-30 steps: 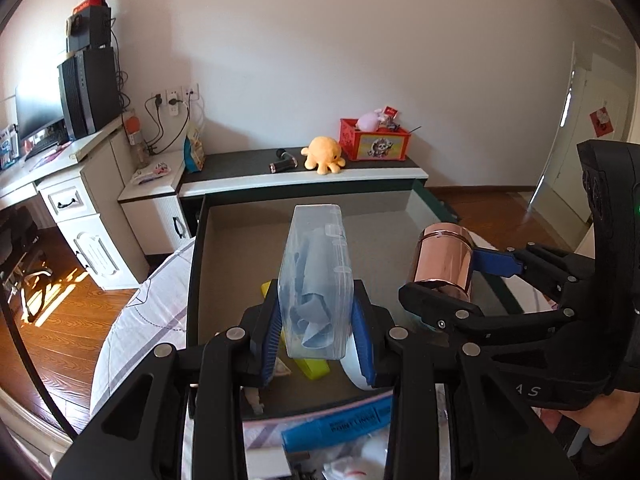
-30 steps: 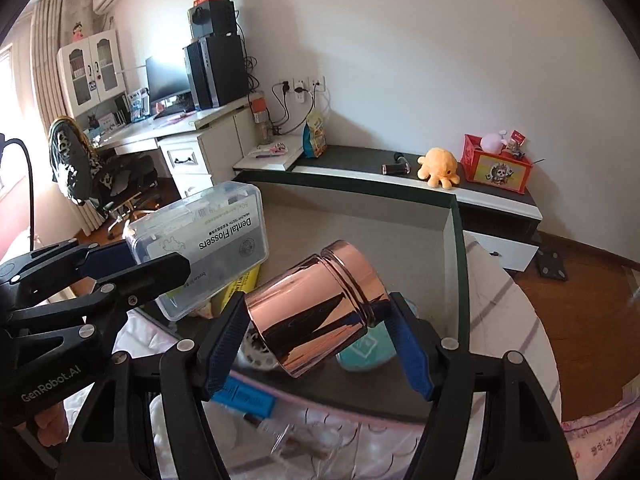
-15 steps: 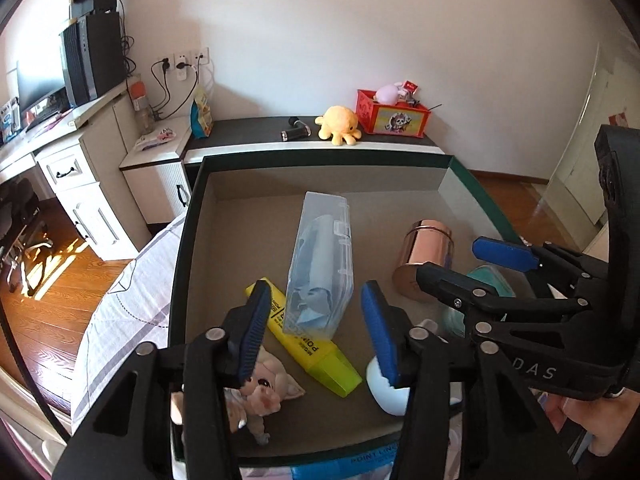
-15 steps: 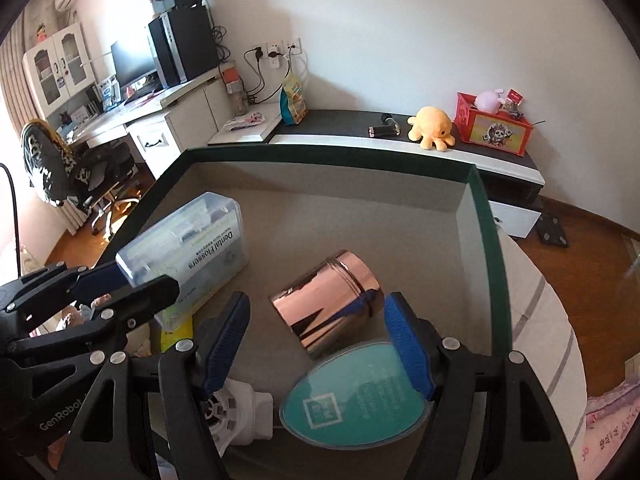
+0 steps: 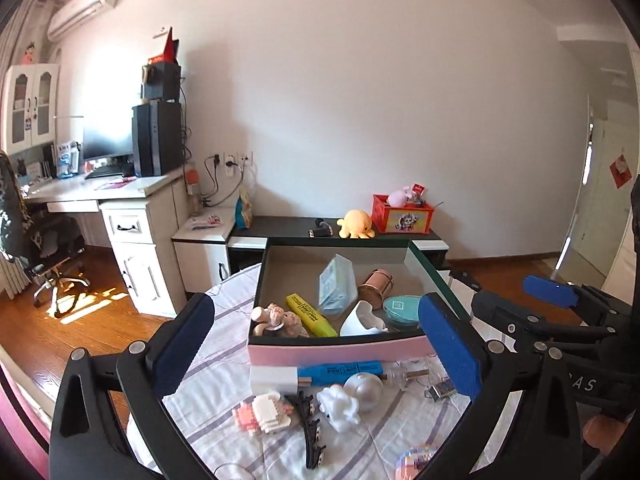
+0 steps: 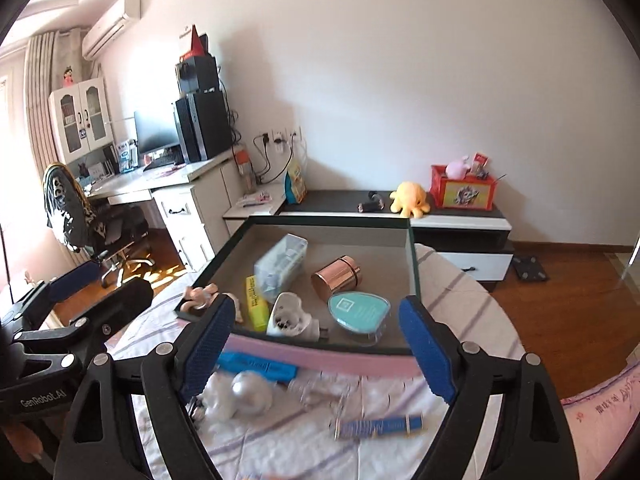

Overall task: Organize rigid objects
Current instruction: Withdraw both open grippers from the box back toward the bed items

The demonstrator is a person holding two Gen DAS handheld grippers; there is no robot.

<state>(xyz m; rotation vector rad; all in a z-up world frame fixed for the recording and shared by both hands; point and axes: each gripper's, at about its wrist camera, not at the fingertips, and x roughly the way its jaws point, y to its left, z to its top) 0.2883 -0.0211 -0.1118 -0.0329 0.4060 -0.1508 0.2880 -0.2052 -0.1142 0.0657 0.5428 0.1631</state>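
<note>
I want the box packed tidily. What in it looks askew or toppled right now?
In the box, the copper canister lies on its side, and the clear floss case rests tilted, one end on the yellow highlighter. Nothing looks spilled or damaged.

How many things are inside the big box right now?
6: the pig toy at the front left, the yellow highlighter, the clear floss case, the copper canister, the white plug and the teal case on the right. Smaller ones may hide behind the box wall.
</note>
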